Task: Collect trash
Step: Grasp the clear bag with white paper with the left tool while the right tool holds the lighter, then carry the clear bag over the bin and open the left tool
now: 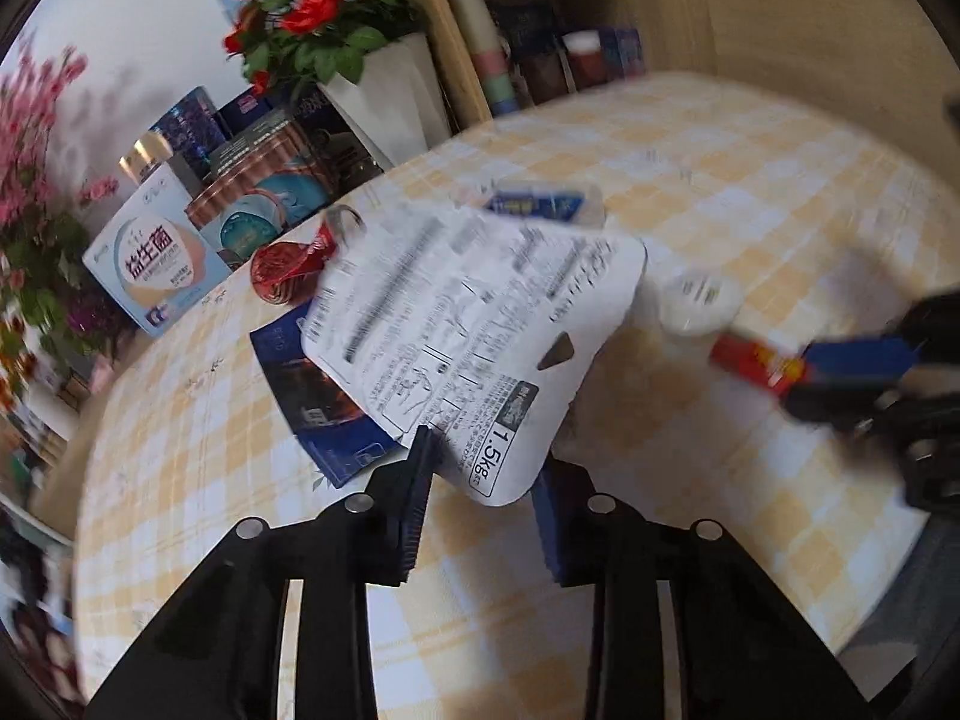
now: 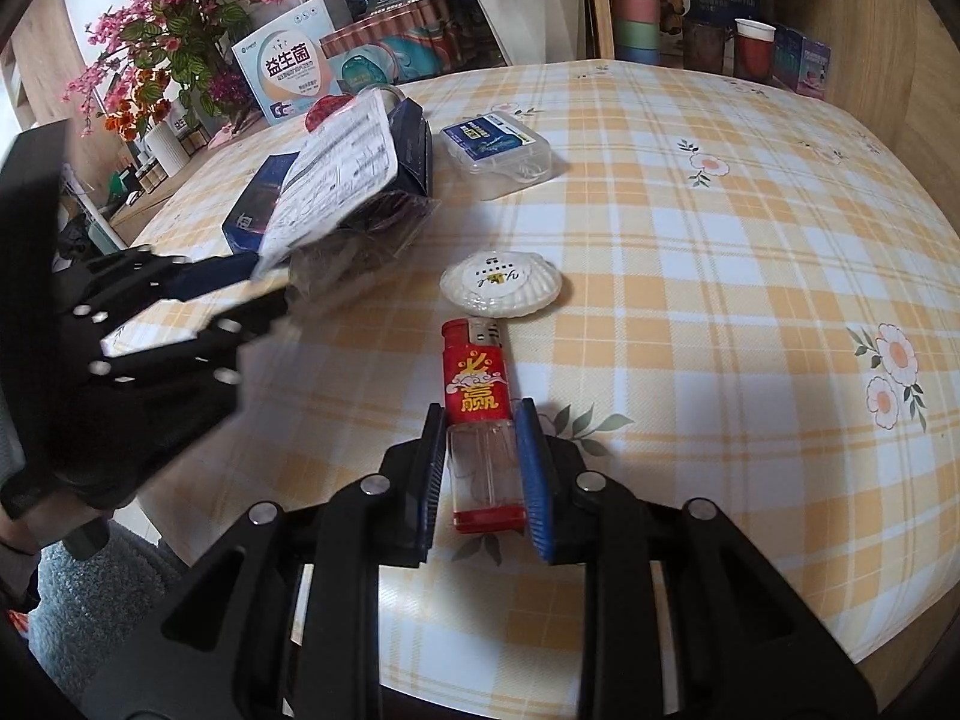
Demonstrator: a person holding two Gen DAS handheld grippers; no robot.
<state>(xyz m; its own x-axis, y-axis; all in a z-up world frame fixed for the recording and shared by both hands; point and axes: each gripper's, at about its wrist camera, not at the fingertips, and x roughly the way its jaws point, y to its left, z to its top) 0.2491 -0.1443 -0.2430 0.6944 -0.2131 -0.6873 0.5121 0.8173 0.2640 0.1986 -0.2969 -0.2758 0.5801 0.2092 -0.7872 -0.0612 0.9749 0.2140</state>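
A crumpled plastic bag with a white printed label [image 1: 474, 324] hangs lifted above the checked table; its lower edge sits between the fingers of my left gripper [image 1: 486, 480], which looks closed on it. In the right wrist view the left gripper [image 2: 264, 294] holds the same bag [image 2: 342, 180] up off the table. My right gripper [image 2: 480, 450] is shut on a red and clear lighter [image 2: 477, 414] lying on the tablecloth; it also shows in the left wrist view [image 1: 762, 366]. The left view is blurred.
A dark blue box [image 2: 414, 144], a clear plastic case with a blue label [image 2: 495, 147], a white shell-shaped dish [image 2: 501, 288] and a red wrapper [image 1: 288, 264] lie on the table [image 2: 720, 210]. Boxes, tins, flower pots and cups stand along the far edge.
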